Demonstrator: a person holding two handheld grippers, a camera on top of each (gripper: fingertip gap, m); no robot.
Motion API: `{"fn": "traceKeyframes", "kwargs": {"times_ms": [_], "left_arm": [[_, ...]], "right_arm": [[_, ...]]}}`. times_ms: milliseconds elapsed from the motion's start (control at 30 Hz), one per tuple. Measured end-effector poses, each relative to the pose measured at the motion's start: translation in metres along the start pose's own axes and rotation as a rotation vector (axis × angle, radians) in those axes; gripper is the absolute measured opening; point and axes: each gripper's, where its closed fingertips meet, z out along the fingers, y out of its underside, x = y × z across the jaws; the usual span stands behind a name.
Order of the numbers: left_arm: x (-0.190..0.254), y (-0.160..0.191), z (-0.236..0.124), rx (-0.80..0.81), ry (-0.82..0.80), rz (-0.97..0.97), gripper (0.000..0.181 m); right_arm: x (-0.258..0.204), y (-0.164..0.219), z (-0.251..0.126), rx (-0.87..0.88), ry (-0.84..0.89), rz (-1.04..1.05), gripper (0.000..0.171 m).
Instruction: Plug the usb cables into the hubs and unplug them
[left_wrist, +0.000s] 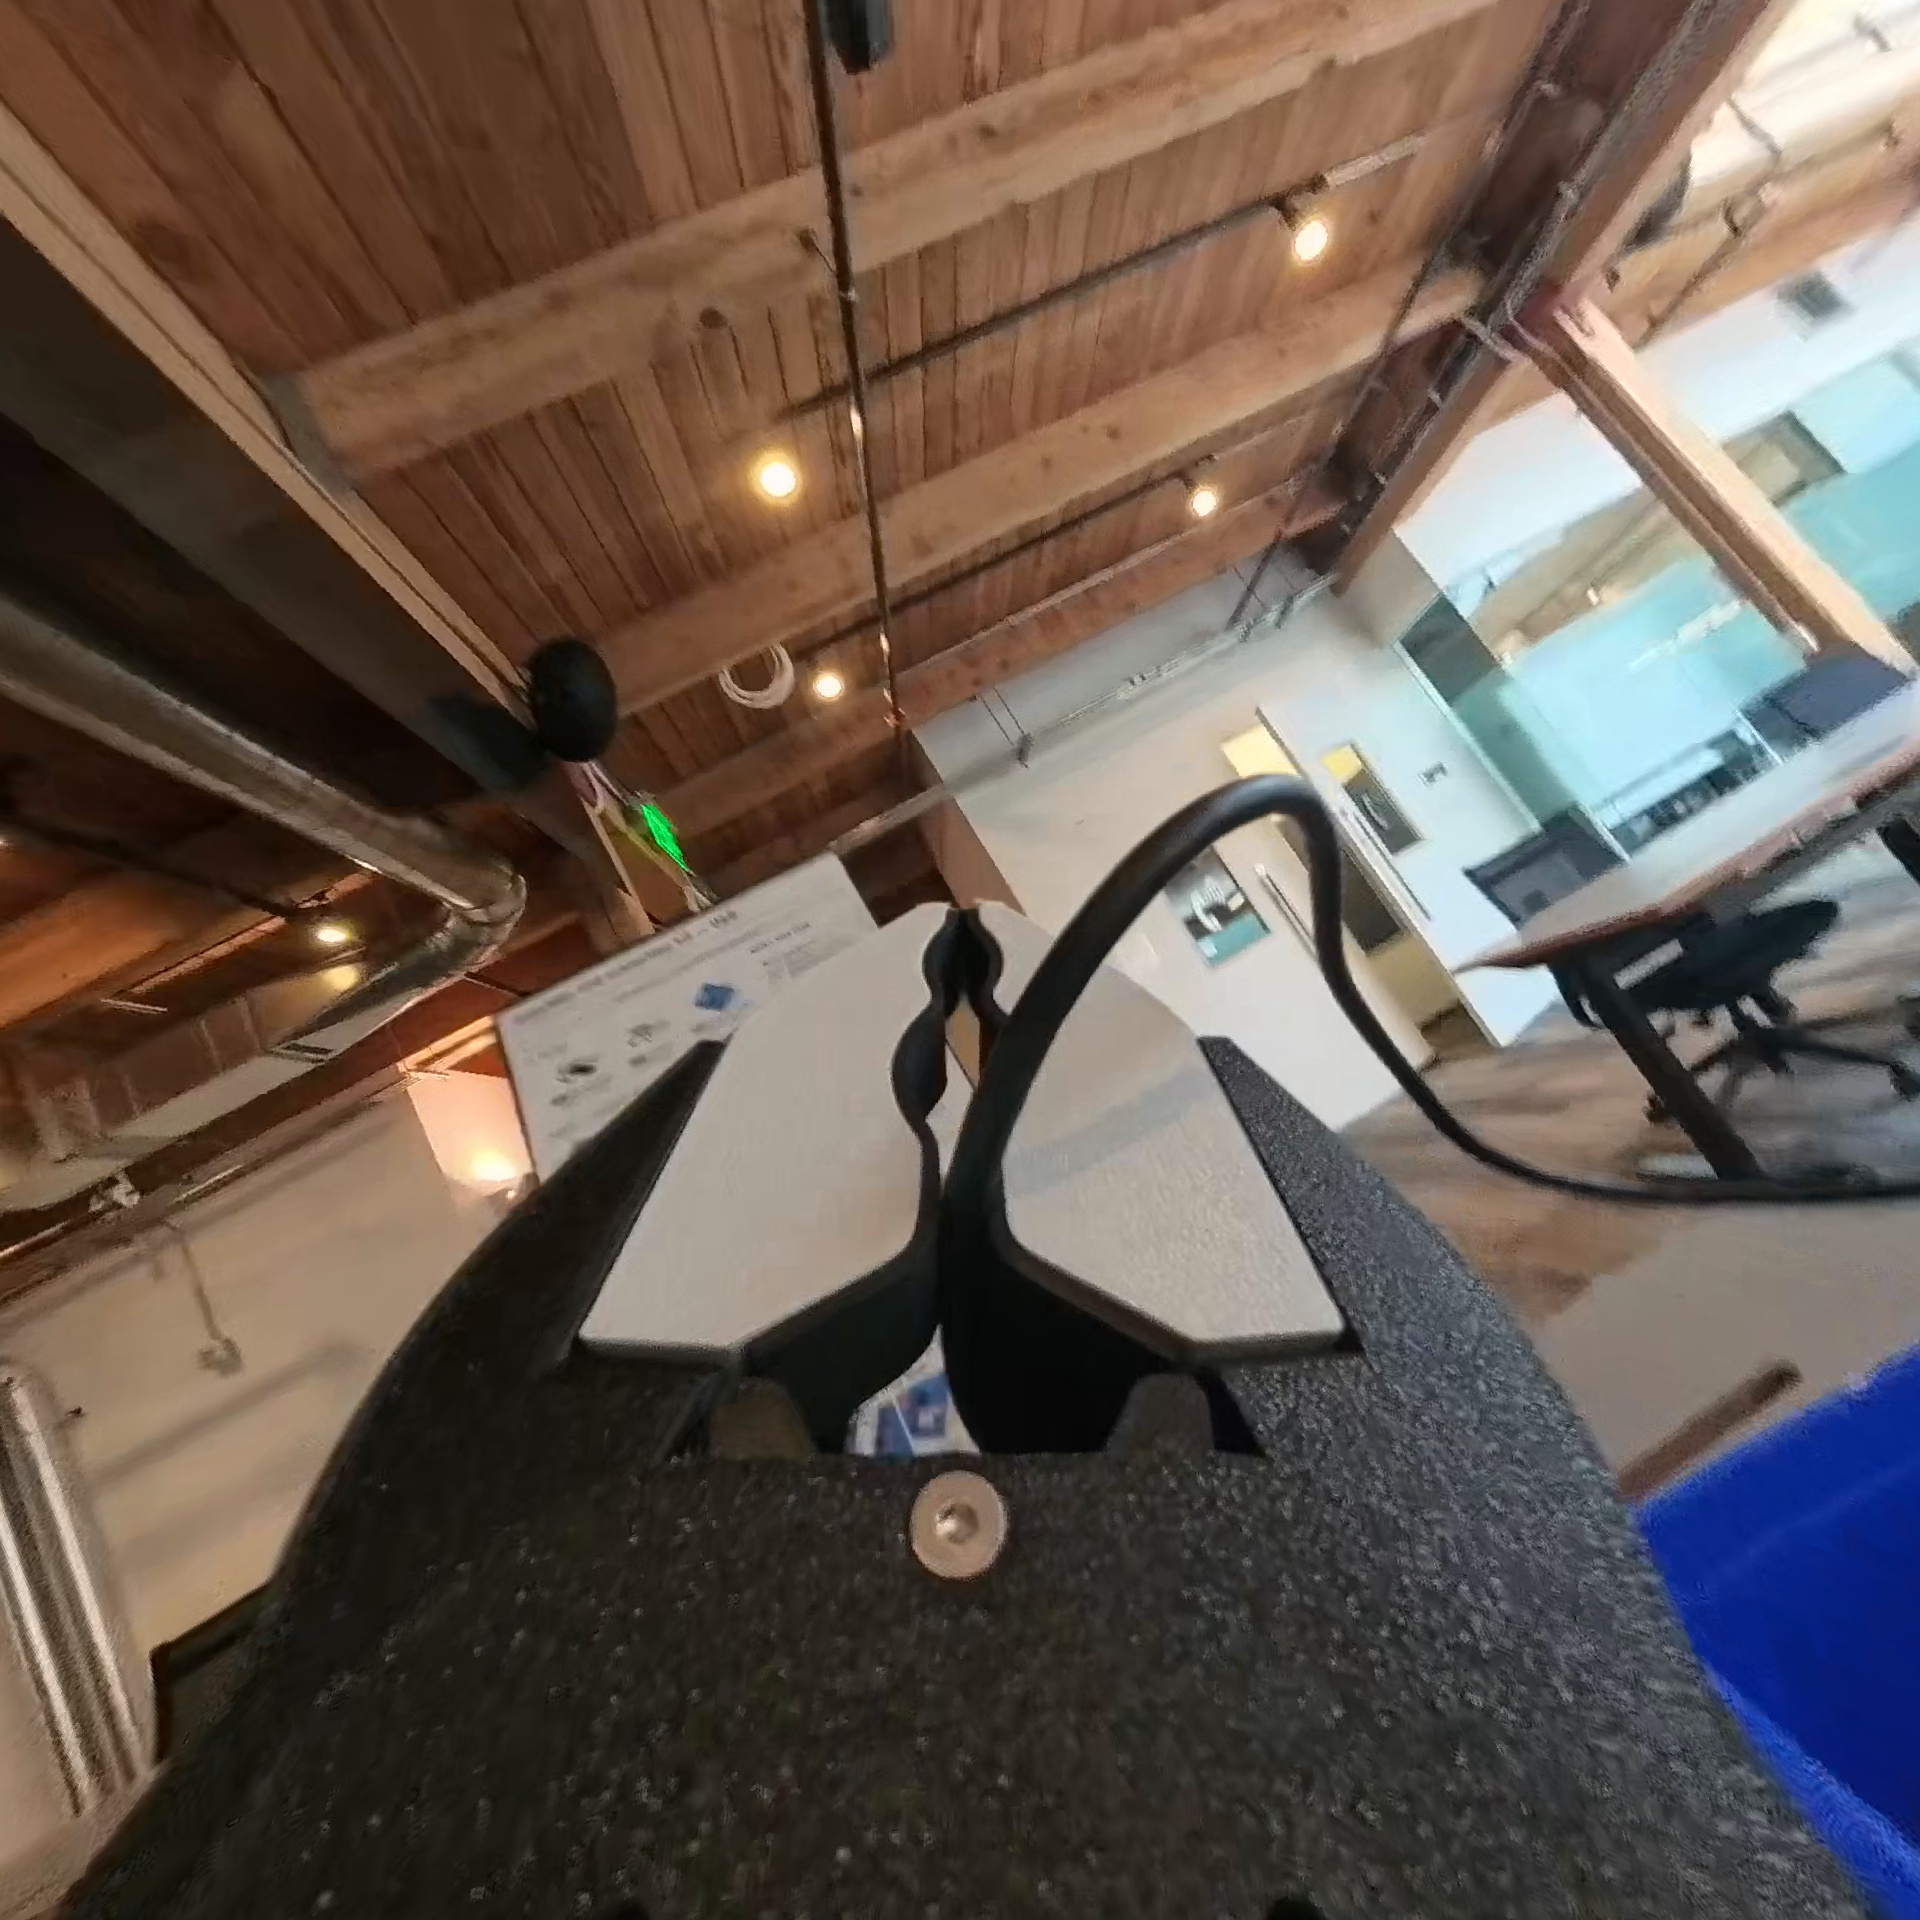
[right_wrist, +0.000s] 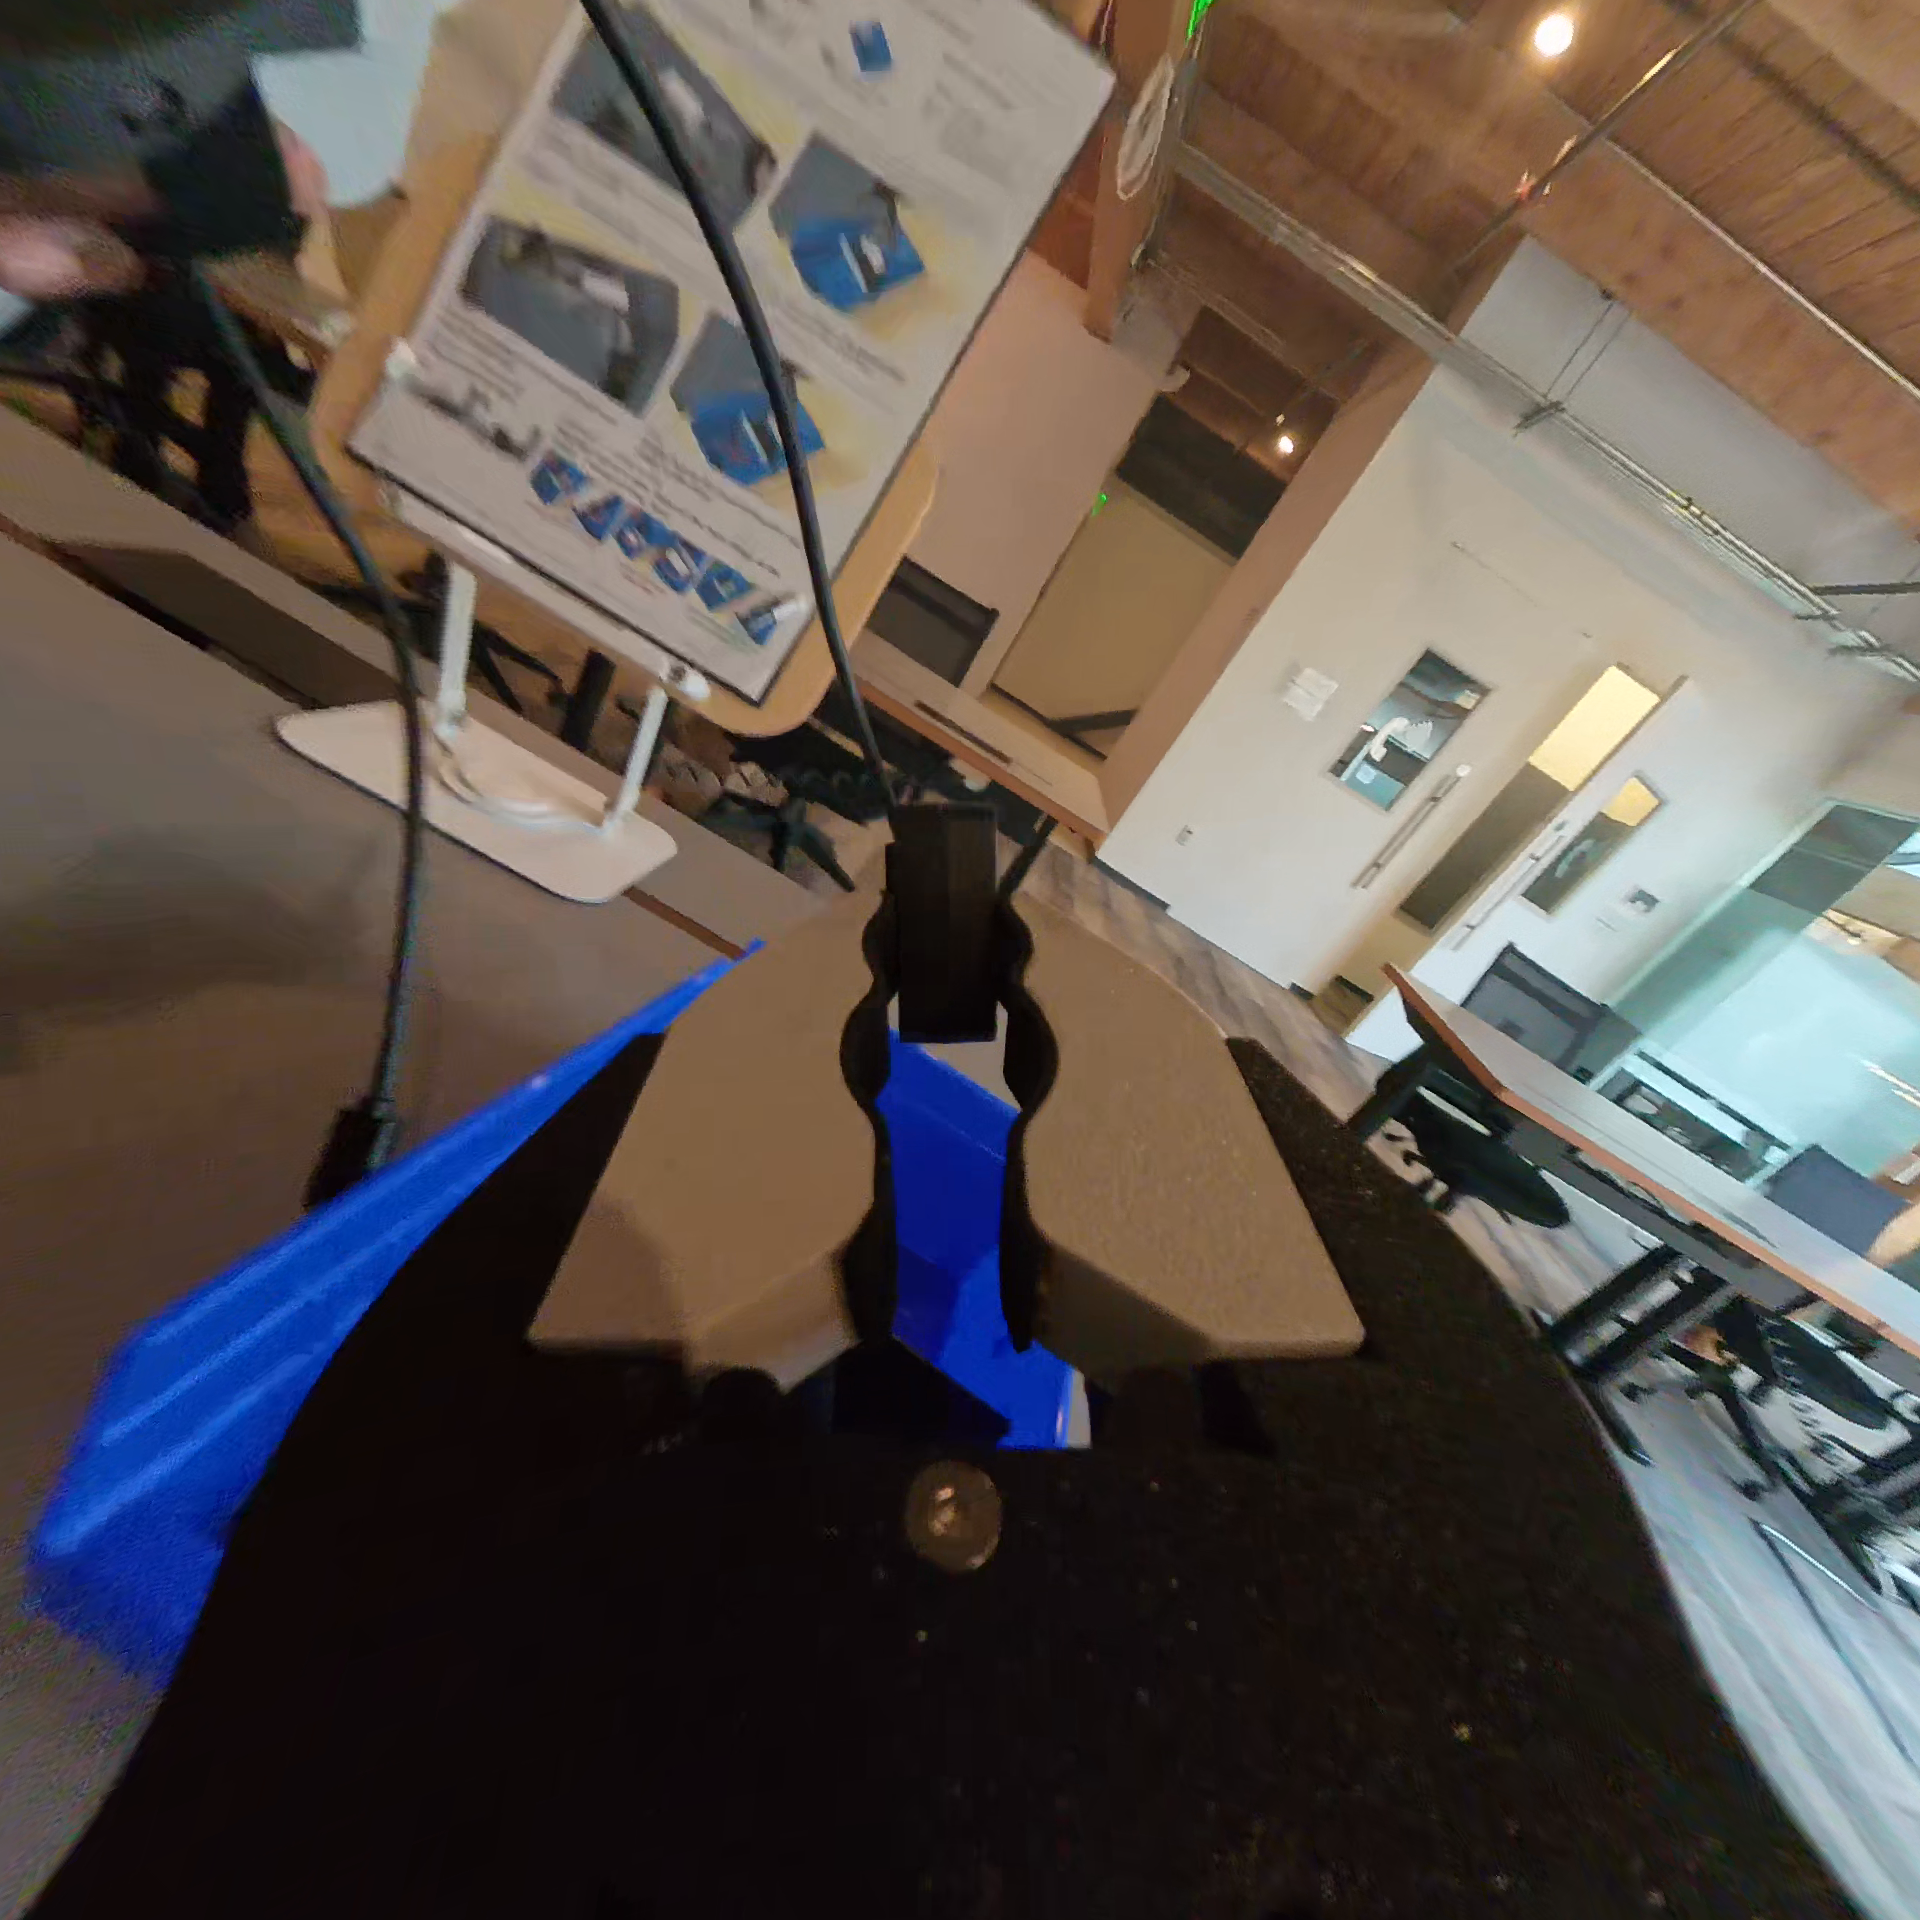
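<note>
Between the fingers of the right tool (right_wrist: 943, 940): one black rectangular plastic block, matte, most likely a hub (right_wrist: 943, 914), clamped near the fingertips by the wavy black pads (right_wrist: 871, 1023). A thin black cable (right_wrist: 769, 374) rises from its far end toward the upper left. Finger faces are flat grey, grainy; the tool body is speckled black with one round metal screw.

Between the fingers of the left tool (left_wrist: 961, 940): pads almost touching, pinching a thick, smooth black usb cable (left_wrist: 1070, 925) low in the gap; it arches up beyond the tips, then drops away to the right.

Left of and beneath the right tool: blue ribbed plastic bin (right_wrist: 312, 1268), resting on a grey-brown bench (right_wrist: 125, 831).

Ahead-left of the right tool: printed instruction sheet (right_wrist: 727, 260) with photographs and blue marks, mounted on a white flat-based stand (right_wrist: 499, 790); its text is not transcribed.

Left of the bin: second, thicker black cable (right_wrist: 400, 727) ending in a dark plug.
</note>
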Motion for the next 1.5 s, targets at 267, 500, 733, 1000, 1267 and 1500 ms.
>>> {"fn": "traceKeyframes", "kwargs": {"times_ms": [267,500,733,1000,1267,1500], "left_arm": [[0.088,0.115,-0.034,-0.423,0.354,0.040,0.003],[0.113,0.148,-0.068,-0.626,0.498,-0.093,0.002],[0.118,0.147,-0.075,-0.656,0.584,-0.203,0.001],[0.126,0.142,-0.081,-0.653,0.640,-0.199,0.001],[0.132,0.133,-0.087,-0.641,0.696,-0.174,0.001],[0.089,0.142,-0.097,-0.650,0.594,-0.266,0.043]], "right_arm": [[-0.014,0.093,0.045,-0.309,-0.047,0.035,0.017],[-0.013,0.159,0.051,-0.633,-0.024,0.110,0.037],[-0.013,0.126,0.046,-0.506,-0.071,0.097,0.056],[-0.097,0.000,0.050,-0.043,-0.430,-0.167,0.034],[-0.118,-0.007,0.085,-0.091,-0.477,-0.478,0.009],[-0.062,-0.003,0.090,-0.130,-0.308,-0.196,0.003]]}}
